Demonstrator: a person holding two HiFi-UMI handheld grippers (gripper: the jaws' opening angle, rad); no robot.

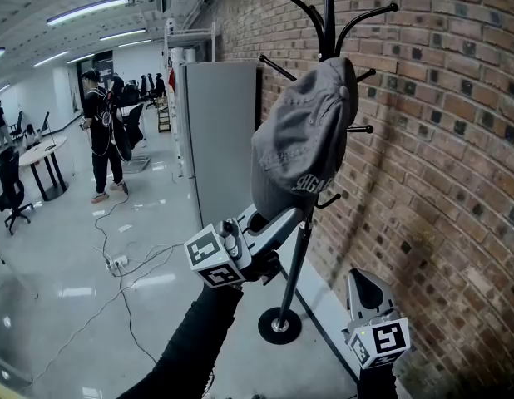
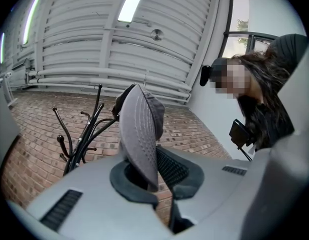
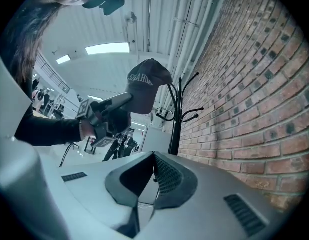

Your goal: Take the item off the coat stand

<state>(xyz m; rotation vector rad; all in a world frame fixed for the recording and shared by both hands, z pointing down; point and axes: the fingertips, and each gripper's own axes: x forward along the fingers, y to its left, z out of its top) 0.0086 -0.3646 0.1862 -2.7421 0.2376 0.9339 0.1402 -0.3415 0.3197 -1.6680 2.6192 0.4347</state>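
The cap [image 1: 303, 131] is clear of the hooks, just in front of the stand [image 1: 295, 264], with its brim pinched in the left tongs [image 2: 155, 179]. The right tongs [image 3: 154, 156] are pressed together on nothing, low near the stand's base, beside the brick wall [image 1: 440, 140].

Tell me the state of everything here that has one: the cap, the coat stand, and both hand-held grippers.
Left hand-held gripper: shut on the brim of the cap.
Cap: held up by its brim, apparently clear of the hooks in the right gripper view.
Coat stand: upright by the brick wall, visible hooks bare.
Right hand-held gripper: shut, nothing between its jaws, held low.
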